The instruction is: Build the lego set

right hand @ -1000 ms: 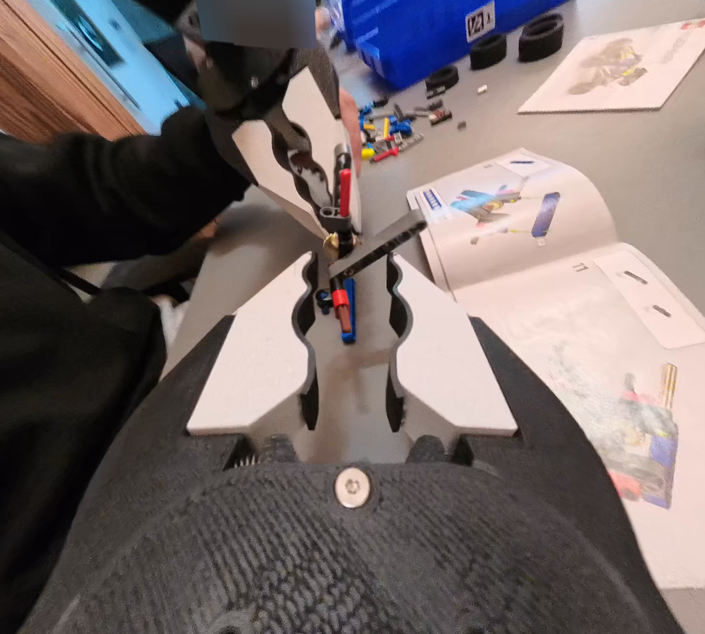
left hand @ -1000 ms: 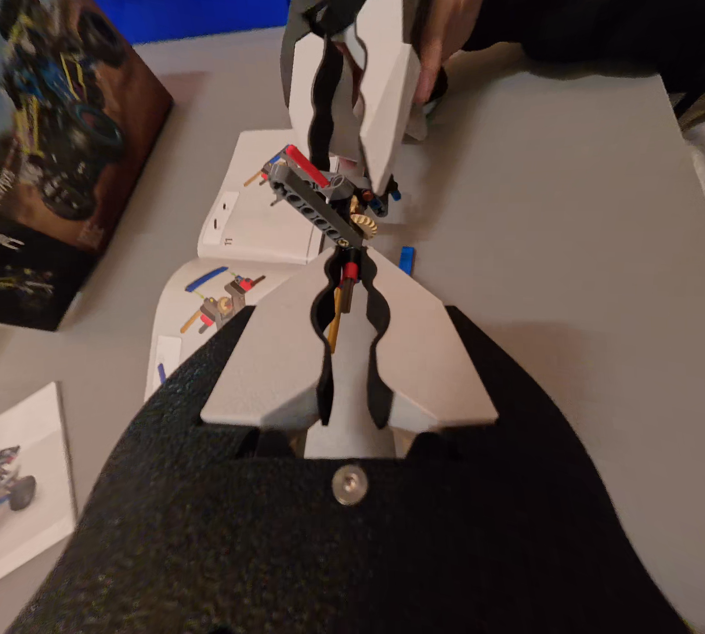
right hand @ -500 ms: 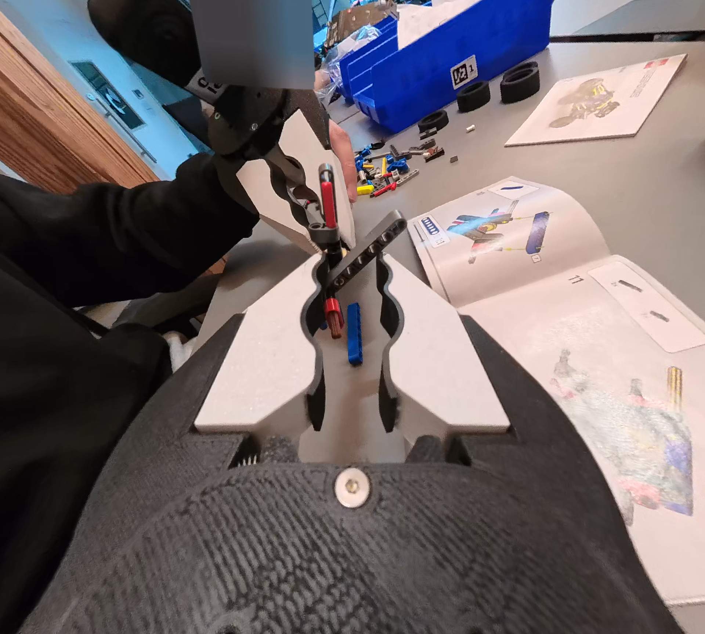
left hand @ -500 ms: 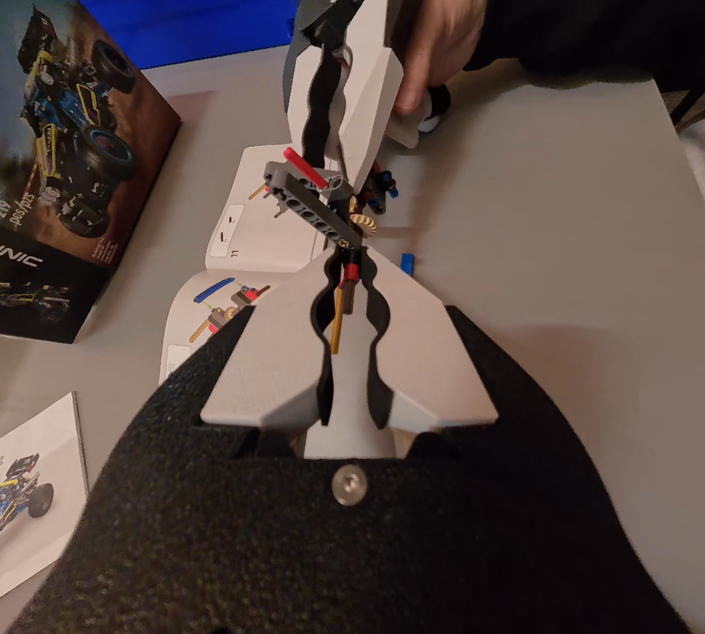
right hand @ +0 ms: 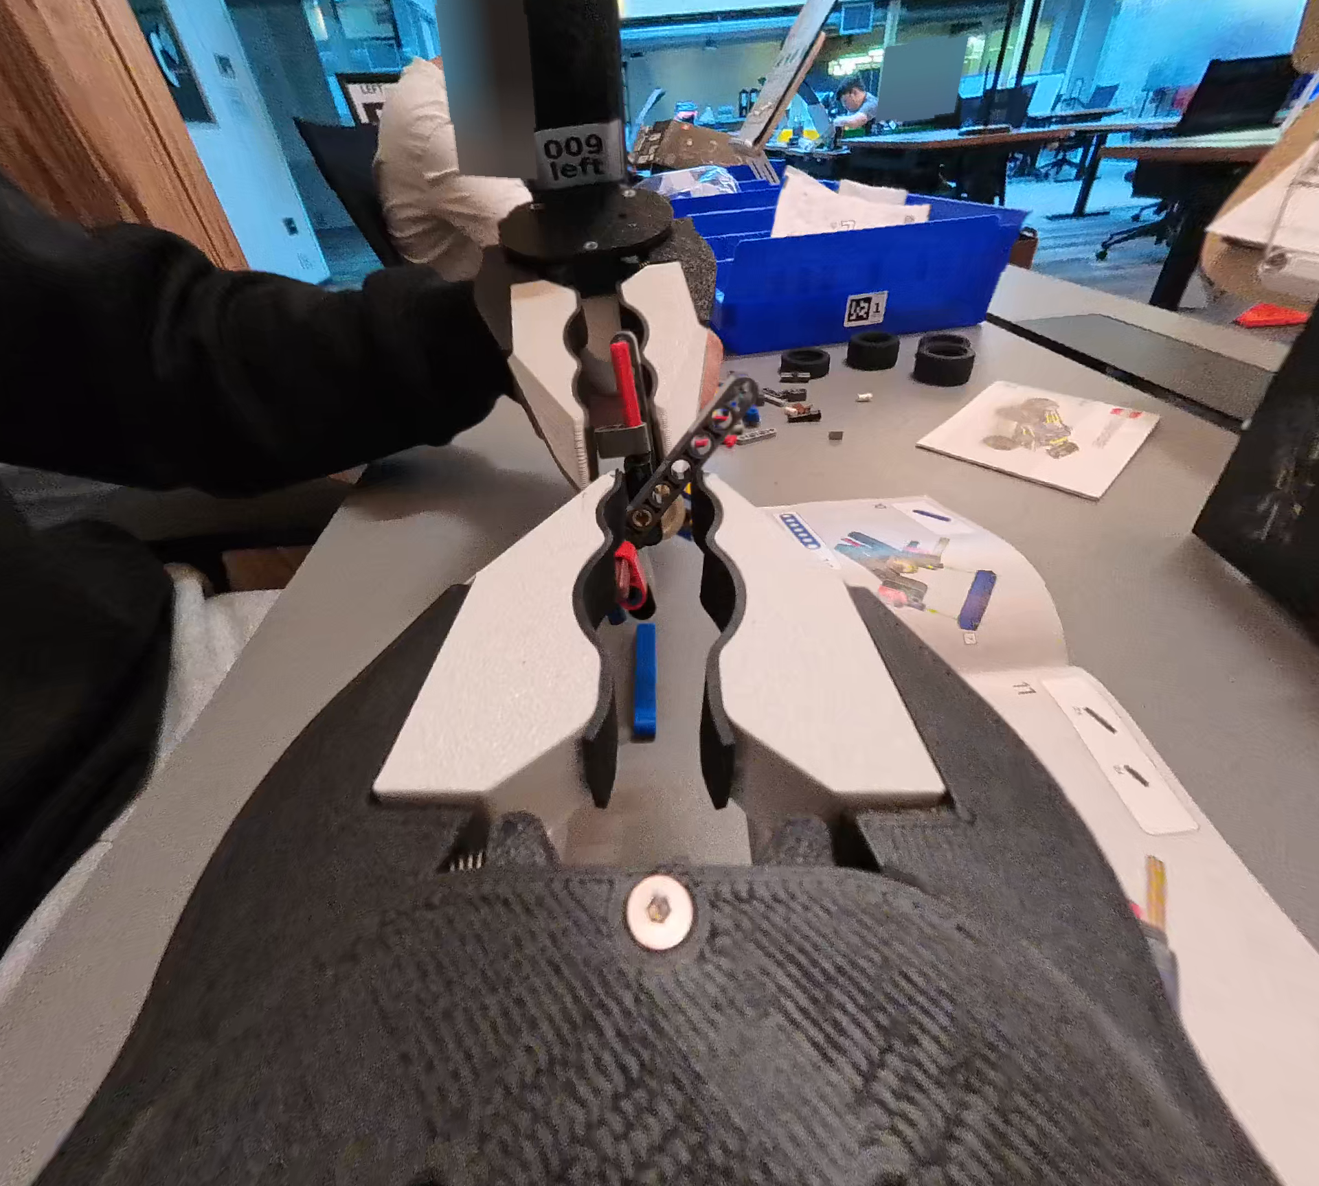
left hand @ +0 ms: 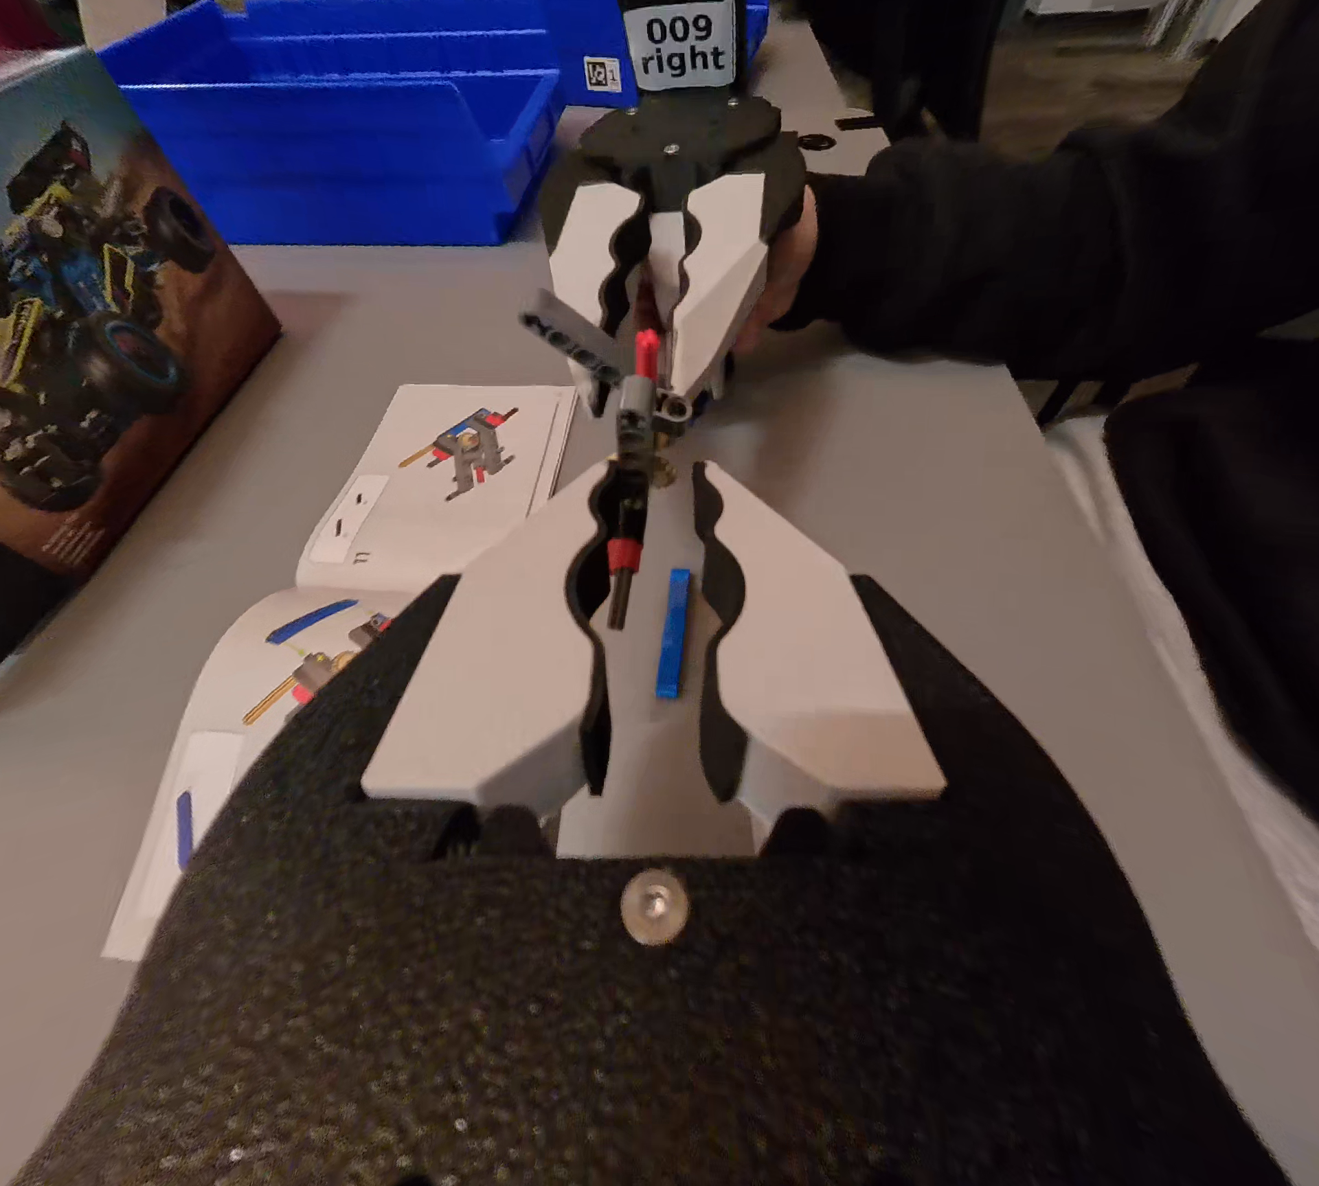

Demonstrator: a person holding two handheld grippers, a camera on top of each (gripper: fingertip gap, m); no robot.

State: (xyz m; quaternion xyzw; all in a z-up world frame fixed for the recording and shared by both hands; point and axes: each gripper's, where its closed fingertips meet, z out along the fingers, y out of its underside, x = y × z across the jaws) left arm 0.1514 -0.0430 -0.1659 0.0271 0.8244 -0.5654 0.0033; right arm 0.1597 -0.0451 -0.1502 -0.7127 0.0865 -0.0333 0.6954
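Observation:
A small lego assembly [left hand: 635, 410] of a black holed beam, a grey connector, an upright red axle and a tan gear hangs in the air between both grippers' tips. My right gripper [right hand: 657, 488] is closed on it at the beam's lower end [right hand: 646, 517]. My left gripper [left hand: 651, 474] faces it with its jaws a little apart; the assembly's black axle with a red bush [left hand: 622, 556] leans by the left finger. A loose blue piece [left hand: 671, 634] lies on the table below; it also shows in the right wrist view [right hand: 644, 681].
An open instruction booklet [left hand: 457, 474] lies on the grey table beside the grippers. The set's box [left hand: 107, 310] stands at the left. Blue bins [right hand: 856, 274], black tyres [right hand: 942, 360], loose parts [right hand: 792, 402] and a small leaflet [right hand: 1035, 438] lie beyond. Less than 4 cm separates the two grippers' tips.
Both grippers have tipped level, facing each other. The right gripper's jaws have narrowed onto the assembly; the left gripper's jaws have widened. The red axle now stands upright.

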